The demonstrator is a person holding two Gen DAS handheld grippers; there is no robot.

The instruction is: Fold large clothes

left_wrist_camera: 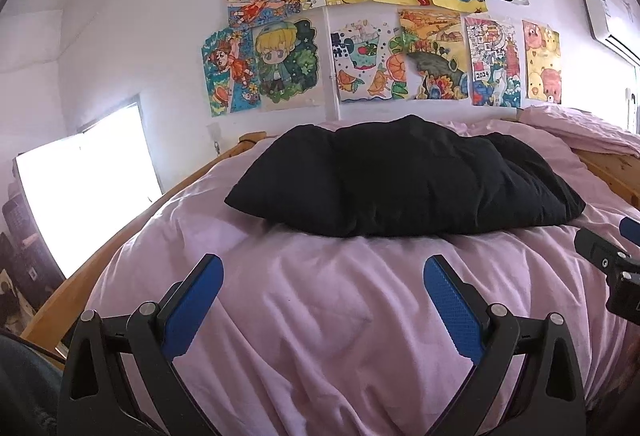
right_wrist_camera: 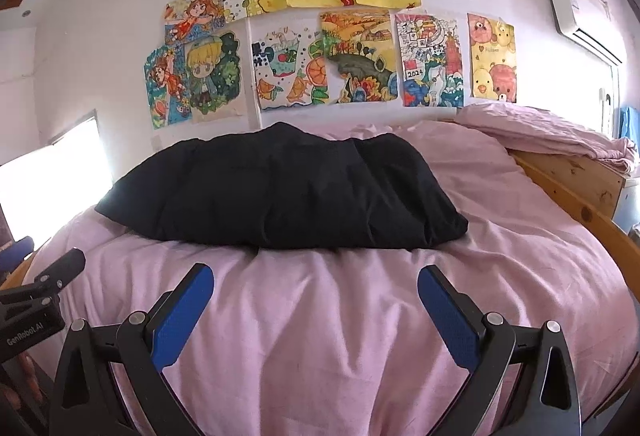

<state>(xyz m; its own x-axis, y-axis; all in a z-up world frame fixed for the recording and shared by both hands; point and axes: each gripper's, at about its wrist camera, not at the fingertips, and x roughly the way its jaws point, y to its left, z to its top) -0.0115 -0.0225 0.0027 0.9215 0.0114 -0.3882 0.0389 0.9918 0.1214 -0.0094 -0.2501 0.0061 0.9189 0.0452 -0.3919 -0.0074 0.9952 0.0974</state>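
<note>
Black clothing [left_wrist_camera: 404, 176] lies on the pink bedspread [left_wrist_camera: 340, 316], toward the wall side of the bed, as one compact block with a fairly straight near edge. We judge that folding is well along or finished for this piece: no sleeves or legs trail out, and the layers sit stacked, though the right end looks bulkier and less square. We cannot tell what kind of garment it is, nor whether another fold is meant.

Our left gripper [left_wrist_camera: 324, 268] hovers over bare bedspread, nearer to us than the garment, its jaws spread wide and holding nothing. Our right gripper [right_wrist_camera: 316, 278] does the same just beside it, jaws equally wide and empty. Neither touches the garment. What may remain, we think, is squaring that right end or setting the block aside.

Above the garment, children's drawings [right_wrist_camera: 320, 36] cover the wall. One drawing, above the garment's right end, bears "2024" [right_wrist_camera: 415, 73]. The left gripper's body, seen at the left edge of the right wrist view, reads "GenRobot.AI" [right_wrist_camera: 24, 334]. A drawing in the top row carries handwritten characters that we cannot read.
</note>
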